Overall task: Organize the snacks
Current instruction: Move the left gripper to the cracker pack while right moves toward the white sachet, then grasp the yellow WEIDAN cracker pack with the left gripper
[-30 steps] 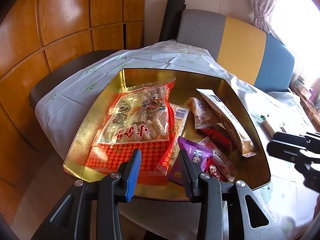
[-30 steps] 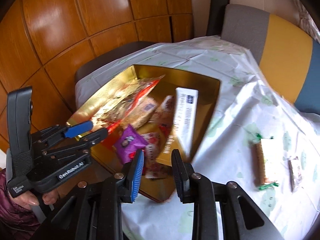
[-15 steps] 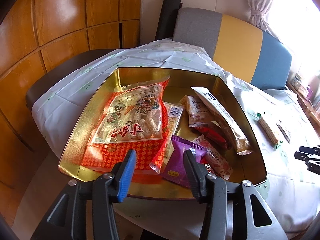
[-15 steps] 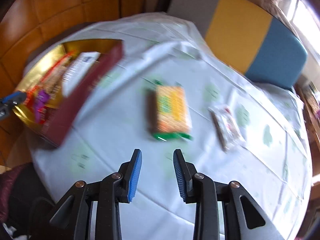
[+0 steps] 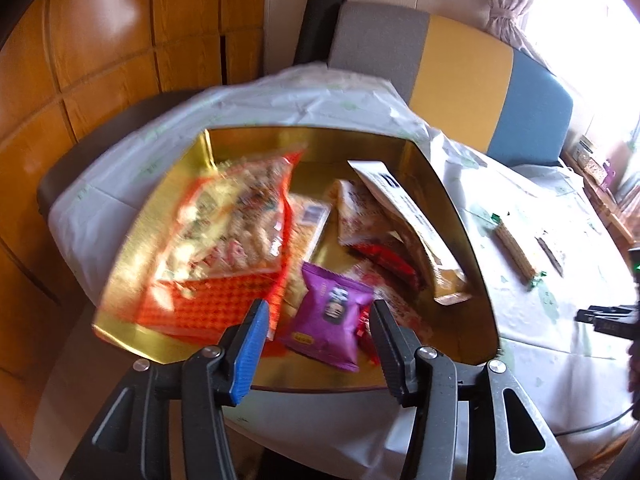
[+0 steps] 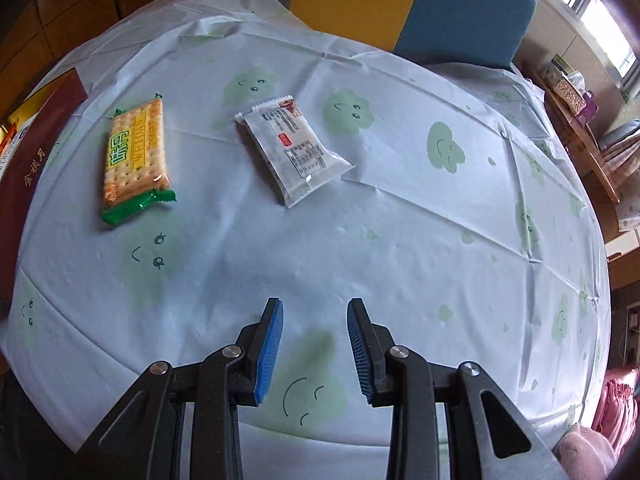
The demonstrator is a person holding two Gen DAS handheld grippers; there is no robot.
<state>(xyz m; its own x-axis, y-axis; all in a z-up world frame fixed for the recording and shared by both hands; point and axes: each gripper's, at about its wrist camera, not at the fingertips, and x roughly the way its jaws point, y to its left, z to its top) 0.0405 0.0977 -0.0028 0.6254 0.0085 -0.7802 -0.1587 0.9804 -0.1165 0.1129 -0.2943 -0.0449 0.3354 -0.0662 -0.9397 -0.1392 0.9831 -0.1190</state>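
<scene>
A gold-lined box (image 5: 460, 216) holds several snacks: a large red-orange cracker bag (image 5: 236, 236), a purple packet (image 5: 330, 316), a white long packet (image 5: 404, 208) and small red packets. My left gripper (image 5: 318, 320) is open and empty just above the box's near edge, over the purple packet. On the tablecloth lie a yellow biscuit pack (image 6: 134, 152) and a white snack packet (image 6: 294, 152). My right gripper (image 6: 314, 334) is open and empty above bare cloth, well short of both. The box's dark red outer wall (image 6: 36, 148) shows at the left.
The round table (image 6: 400, 220) has a pale cloth with green smiley prints. A grey, yellow and blue chair back (image 5: 460, 76) stands behind it. Wooden wall panels (image 5: 100, 40) are at the left. A shelf with items (image 6: 572, 96) is at the far right.
My right gripper swung away from the box to face the loose packs on the cloth and came lower toward them. My left gripper opened wider and shifted slightly right over the box.
</scene>
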